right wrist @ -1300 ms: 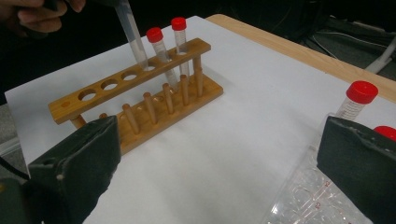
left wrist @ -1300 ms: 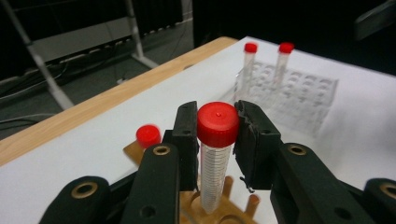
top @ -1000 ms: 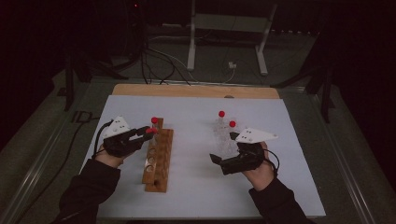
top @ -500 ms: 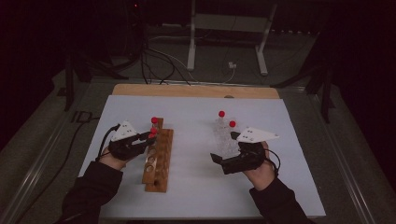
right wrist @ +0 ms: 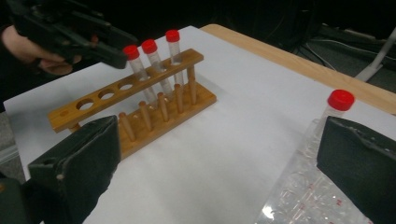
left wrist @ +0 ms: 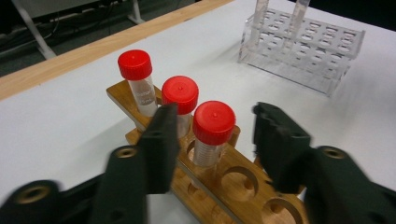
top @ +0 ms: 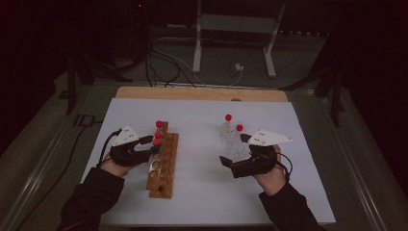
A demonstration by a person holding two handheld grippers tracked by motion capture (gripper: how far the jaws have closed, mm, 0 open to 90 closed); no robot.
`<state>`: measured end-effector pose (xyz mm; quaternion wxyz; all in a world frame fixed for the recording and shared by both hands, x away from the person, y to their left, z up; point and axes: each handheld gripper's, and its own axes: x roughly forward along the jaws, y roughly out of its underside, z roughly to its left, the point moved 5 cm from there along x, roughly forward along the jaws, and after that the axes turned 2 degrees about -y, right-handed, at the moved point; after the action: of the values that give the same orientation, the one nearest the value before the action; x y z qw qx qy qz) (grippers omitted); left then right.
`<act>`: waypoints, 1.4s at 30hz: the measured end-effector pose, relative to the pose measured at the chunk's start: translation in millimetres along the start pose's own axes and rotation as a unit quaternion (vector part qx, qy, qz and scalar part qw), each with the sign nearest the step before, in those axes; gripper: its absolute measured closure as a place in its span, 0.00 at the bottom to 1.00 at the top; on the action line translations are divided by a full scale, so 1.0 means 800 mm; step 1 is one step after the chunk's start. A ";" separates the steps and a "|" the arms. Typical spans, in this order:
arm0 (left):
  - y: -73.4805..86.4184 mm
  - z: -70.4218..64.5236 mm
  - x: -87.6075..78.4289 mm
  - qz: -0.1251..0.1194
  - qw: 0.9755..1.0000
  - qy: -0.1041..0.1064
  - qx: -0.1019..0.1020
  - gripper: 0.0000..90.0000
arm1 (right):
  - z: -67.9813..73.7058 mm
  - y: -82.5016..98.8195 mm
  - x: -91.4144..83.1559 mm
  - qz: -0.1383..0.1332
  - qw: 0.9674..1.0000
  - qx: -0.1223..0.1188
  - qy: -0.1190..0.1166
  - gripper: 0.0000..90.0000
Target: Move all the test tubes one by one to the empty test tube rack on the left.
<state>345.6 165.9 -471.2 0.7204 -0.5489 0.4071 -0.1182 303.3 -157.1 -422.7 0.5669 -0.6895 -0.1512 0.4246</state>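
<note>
My left gripper (left wrist: 212,130) has just been opening — its jaws now stand a little apart on either side of the nearest red-capped tube (left wrist: 212,130), no longer pressing it, and that tube sits upright in the third hole of the wooden rack (top: 163,163) beside two others. My right gripper (top: 231,161) rests wide open, holding nothing, at the clear plastic rack (top: 234,144) — well apart from the wooden one.

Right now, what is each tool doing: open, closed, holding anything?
Left tool: open, jaws just been opening around the third red-capped tube in the wooden rack, pads clear of it.
Right tool: open, holding nothing, beside the clear rack.
</note>
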 end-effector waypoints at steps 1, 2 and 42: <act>-0.001 -0.001 -0.002 -0.002 1.000 0.001 -0.001 0.50 | -0.001 -0.001 -0.001 -0.002 1.000 0.001 0.002 0.00; -0.002 -0.002 -0.006 -0.004 1.000 0.000 -0.003 0.46 | -0.003 -0.001 -0.002 -0.003 1.000 0.000 0.005 0.00; -0.007 -0.021 -0.034 -0.039 0.998 0.053 -0.018 0.03 | -0.130 0.063 0.057 0.068 0.991 0.062 0.100 0.19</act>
<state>317.6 169.2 -454.6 0.6830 -0.5698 0.4251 -0.1678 395.4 -209.8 -487.5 0.5908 -0.7008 -0.0200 0.3994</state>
